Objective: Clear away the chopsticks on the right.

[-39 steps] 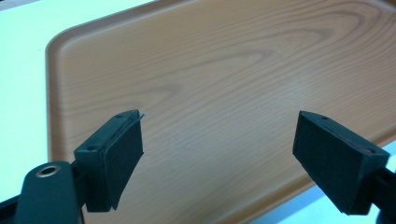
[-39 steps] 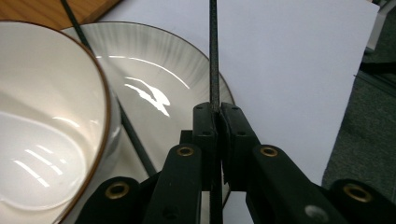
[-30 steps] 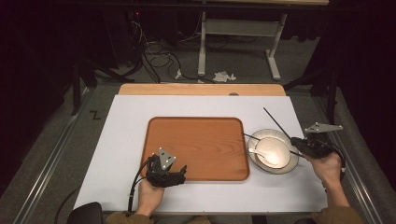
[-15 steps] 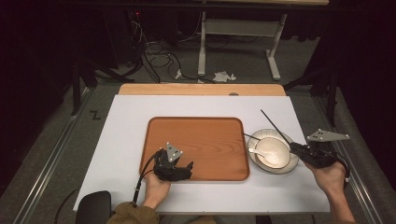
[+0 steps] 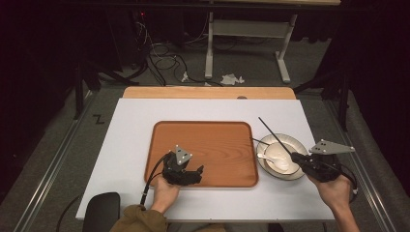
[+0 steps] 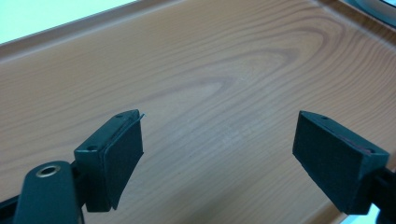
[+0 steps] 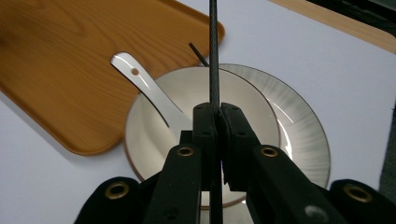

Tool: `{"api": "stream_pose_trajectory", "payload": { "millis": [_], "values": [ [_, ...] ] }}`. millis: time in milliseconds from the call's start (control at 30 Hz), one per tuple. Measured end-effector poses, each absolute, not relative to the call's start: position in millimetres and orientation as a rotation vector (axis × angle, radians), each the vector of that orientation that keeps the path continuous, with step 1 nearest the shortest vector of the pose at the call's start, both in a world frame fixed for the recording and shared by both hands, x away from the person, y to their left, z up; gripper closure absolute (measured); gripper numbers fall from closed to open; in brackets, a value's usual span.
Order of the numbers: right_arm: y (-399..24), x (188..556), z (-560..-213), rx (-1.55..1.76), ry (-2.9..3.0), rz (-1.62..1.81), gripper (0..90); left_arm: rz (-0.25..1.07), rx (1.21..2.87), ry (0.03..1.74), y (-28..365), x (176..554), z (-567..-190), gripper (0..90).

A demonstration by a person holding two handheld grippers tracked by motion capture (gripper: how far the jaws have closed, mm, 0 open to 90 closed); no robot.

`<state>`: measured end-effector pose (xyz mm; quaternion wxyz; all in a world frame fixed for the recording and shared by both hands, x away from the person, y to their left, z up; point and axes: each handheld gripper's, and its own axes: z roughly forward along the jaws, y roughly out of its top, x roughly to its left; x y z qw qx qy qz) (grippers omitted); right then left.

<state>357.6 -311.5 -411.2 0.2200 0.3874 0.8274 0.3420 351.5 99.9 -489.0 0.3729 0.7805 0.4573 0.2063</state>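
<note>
My right gripper (image 5: pixel 296 157) is shut on a thin black chopstick (image 5: pixel 273 135), which sticks up and away from its jaws over the white bowl (image 5: pixel 283 159). In the right gripper view the chopstick (image 7: pixel 214 46) rises straight from the closed pads of that gripper (image 7: pixel 218 116). A white spoon (image 7: pixel 140 79) lies in the bowl (image 7: pixel 154 140), which sits on a grey-rimmed plate (image 7: pixel 299 121). A second black stick (image 7: pixel 198 53) pokes out behind the bowl. My left gripper (image 5: pixel 197 173) hovers open over the near part of the wooden tray (image 5: pixel 203 140), with bare wood (image 6: pixel 210 70) between its pads (image 6: pixel 116 158).
The tray and the plate rest on a white tabletop (image 5: pixel 130 145) with a wooden strip (image 5: pixel 208 93) along its far edge. A dark object (image 5: pixel 99 210) sits at the near left corner. Beyond the table are floor cables and a desk frame (image 5: pixel 241 29).
My right hand has drawn back toward the table's near edge with the chopstick, whose far tip has swung left. The left gripper has edged slightly right over the tray.
</note>
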Motion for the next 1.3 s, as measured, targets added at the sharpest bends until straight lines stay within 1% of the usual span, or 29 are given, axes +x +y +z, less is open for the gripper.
{"api": "stream_pose_trajectory", "payload": {
  "millis": [567, 700, 1067, 1300],
  "values": [
    [-270, 350, -406, 0.955, 2.36, 1.008, 86.4, 0.546, 2.012, 1.164, 101, 347, -487, 16.4],
    [-259, 350, -406, 0.935, 2.388, 1.034, 86.4, 0.569, 2.011, 1.164, 103, 345, -487, 16.4],
    [-219, 355, -420, 0.873, 2.474, 1.025, 86.4, 0.58, 1.988, 1.197, 112, 339, -487, 16.4],
    [-197, 367, -438, 0.867, 2.529, 0.994, 86.4, 0.573, 2.003, 1.207, 114, 335, -489, 16.5]
  ]
}}
